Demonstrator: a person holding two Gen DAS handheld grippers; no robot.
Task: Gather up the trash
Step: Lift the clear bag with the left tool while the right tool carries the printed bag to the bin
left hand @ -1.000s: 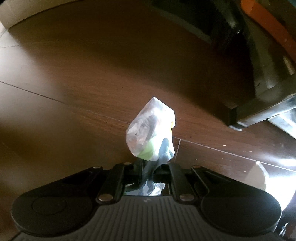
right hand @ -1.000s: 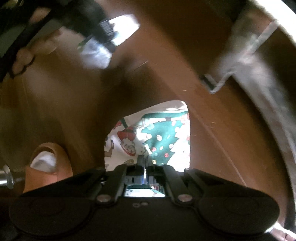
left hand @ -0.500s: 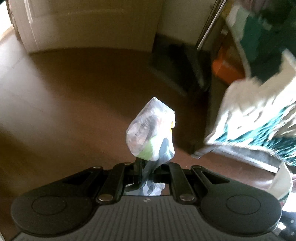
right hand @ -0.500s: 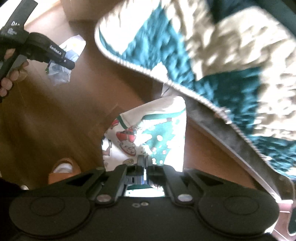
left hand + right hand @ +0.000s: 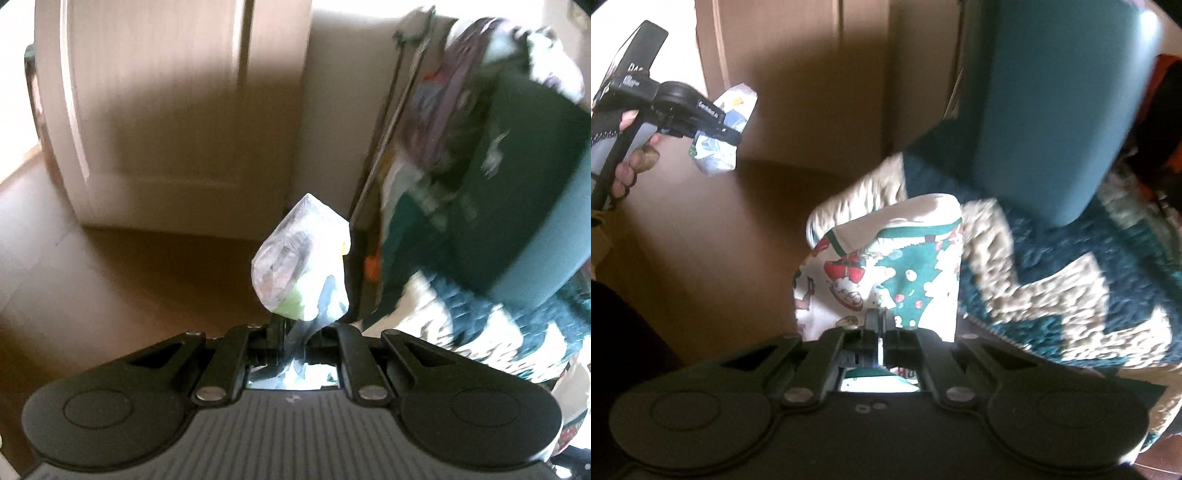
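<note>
Left gripper [image 5: 295, 328]: fingers pinched on the twisted neck of a crumpled clear plastic bag [image 5: 301, 264], which stands up beyond the tips, clear of the brown floor [image 5: 129, 277]. Right gripper [image 5: 879, 328]: fingers closed on a white Christmas-print wrapper [image 5: 882, 266] showing a green tree and red figures, held beside a teal-and-cream knitted blanket [image 5: 1052, 280] and a teal cushion [image 5: 1056, 110]. In the right wrist view, a hand [image 5: 631, 162] grips the left device.

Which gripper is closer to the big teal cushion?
Right. The right gripper, clamped on Christmas-print paper, is beside the teal cushion; the left gripper, holding a plastic wrapper, is farther away.
</note>
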